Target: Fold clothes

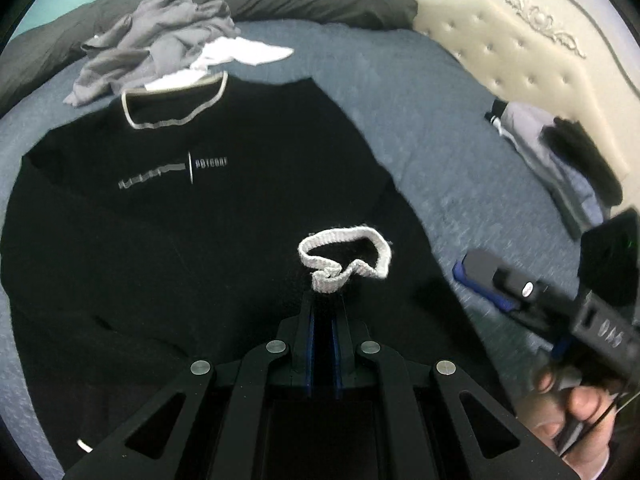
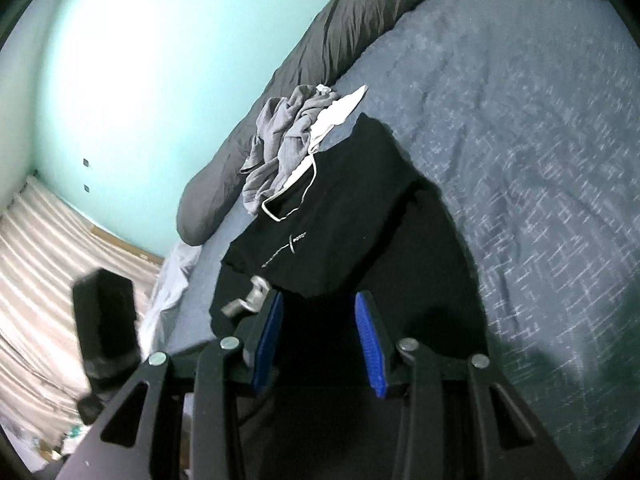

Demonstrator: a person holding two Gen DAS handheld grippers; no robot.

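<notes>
One thin pinch by the left gripper's (image 1: 325, 300) fingers holds the sweater's (image 1: 160, 216) white cuff (image 1: 344, 258); slippage would undo the sleeve fold, right gripper's (image 2: 318, 336) fingers half-spread, empty.

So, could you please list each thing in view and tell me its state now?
Black sweater: spread flat on the bed, front up, not yet folded.
White sleeve cuff: pinched and lifted over the sweater body.
Left gripper: shut on the cuff.
Right gripper: open, black fabric between its fingers.
Grey garment: crumpled.
White garment: crumpled.
</notes>
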